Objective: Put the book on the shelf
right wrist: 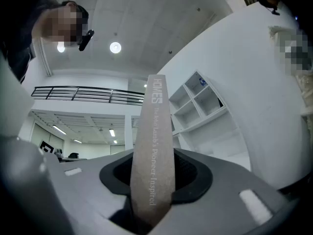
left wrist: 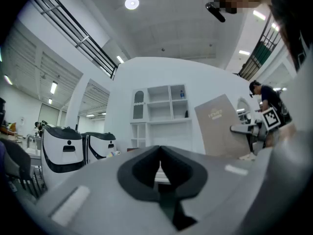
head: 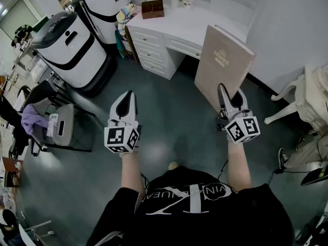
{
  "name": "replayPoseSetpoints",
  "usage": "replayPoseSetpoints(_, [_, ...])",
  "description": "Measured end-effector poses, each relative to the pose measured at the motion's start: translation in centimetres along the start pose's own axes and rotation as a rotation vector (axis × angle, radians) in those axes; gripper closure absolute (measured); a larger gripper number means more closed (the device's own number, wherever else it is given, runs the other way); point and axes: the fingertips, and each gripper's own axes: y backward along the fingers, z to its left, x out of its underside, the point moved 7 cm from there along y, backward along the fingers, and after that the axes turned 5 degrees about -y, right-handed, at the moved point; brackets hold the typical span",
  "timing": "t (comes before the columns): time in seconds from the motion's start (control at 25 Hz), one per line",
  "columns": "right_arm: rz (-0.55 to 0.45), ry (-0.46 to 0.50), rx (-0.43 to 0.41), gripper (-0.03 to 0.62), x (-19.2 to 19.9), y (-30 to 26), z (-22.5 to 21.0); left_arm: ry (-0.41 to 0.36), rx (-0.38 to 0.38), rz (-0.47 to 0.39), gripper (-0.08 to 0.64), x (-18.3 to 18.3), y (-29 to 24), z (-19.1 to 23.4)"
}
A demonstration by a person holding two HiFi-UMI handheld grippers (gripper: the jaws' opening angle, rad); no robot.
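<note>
Head view shows grey floor [head: 169, 119] and white desk [head: 192, 22]; right tool [head: 223, 91] clasps book [head: 223, 60], left tool [head: 127, 96] clenched.

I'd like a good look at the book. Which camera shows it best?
The head view: nearly the whole book shows, cover and edges, clamped in the right gripper. The left gripper view shows its cover, smaller; the right gripper view only its spine.

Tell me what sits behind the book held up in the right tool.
In the head view, the white desk runs behind the book, gripped by the right tool. The book covers part of the desk's front and the floor below it; nothing there can be seen.
</note>
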Motion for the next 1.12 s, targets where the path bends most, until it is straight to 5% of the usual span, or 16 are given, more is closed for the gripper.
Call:
replayPoseSetpoints(0.84, [-0.023,-0.024,0.062,0.417,1.8,-1.1,0.2,0.054,0.029,-0.016,0.560,2.1,-1.4,2.4])
replayPoseSetpoints(1.12, [-0.032,-0.022,0.090,0.417,3.2,-6.6,-1.1,0.073,0.075,-0.017,0.560,3.3,-6.9,5.7])
